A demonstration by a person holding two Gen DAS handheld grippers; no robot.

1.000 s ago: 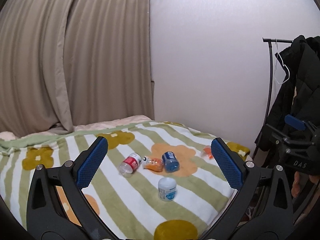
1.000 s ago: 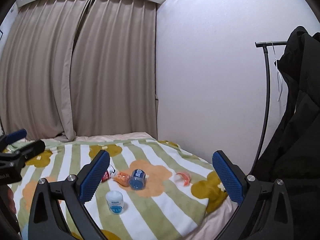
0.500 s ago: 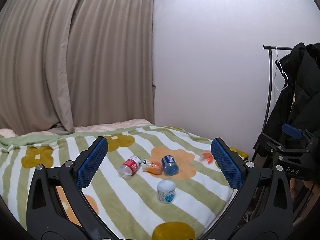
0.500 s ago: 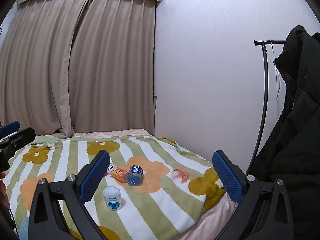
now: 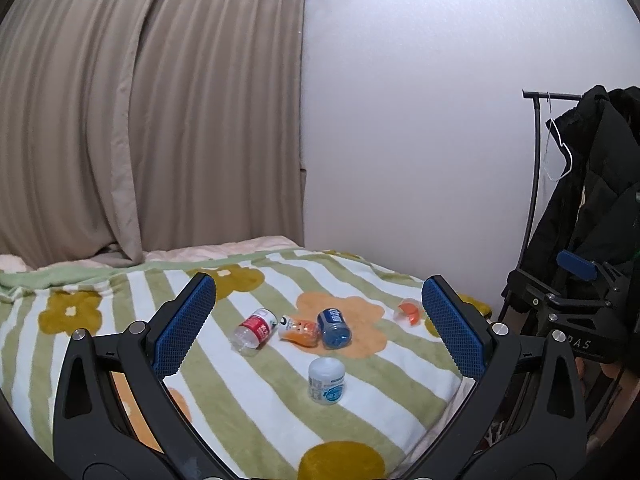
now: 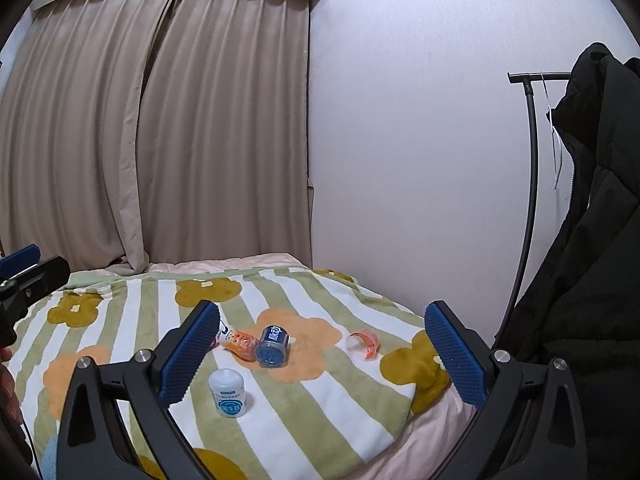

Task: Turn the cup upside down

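Observation:
A small clear cup with orange trim [image 5: 409,310] lies on its side near the right edge of the striped flower blanket [image 5: 120,300]; it also shows in the right wrist view [image 6: 365,343]. My left gripper [image 5: 318,330] is open and empty, held well short of the bed. My right gripper [image 6: 320,344] is open and empty, also short of the bed. The right gripper shows at the right of the left wrist view [image 5: 576,280], and the left gripper at the left edge of the right wrist view [image 6: 24,276].
On the blanket [image 6: 120,312] lie a red-label bottle [image 5: 256,328], an orange bottle [image 5: 300,328] and a blue bottle [image 5: 334,326]; a white jar [image 5: 326,380] stands nearer. A clothes rack with a black coat [image 5: 600,200] stands to the right. Curtains [image 5: 140,120] hang behind.
Both grippers have drifted a little; the view tilts up slightly and the bed objects sit lower and more to the right in the left wrist view. Both grippers stay open.

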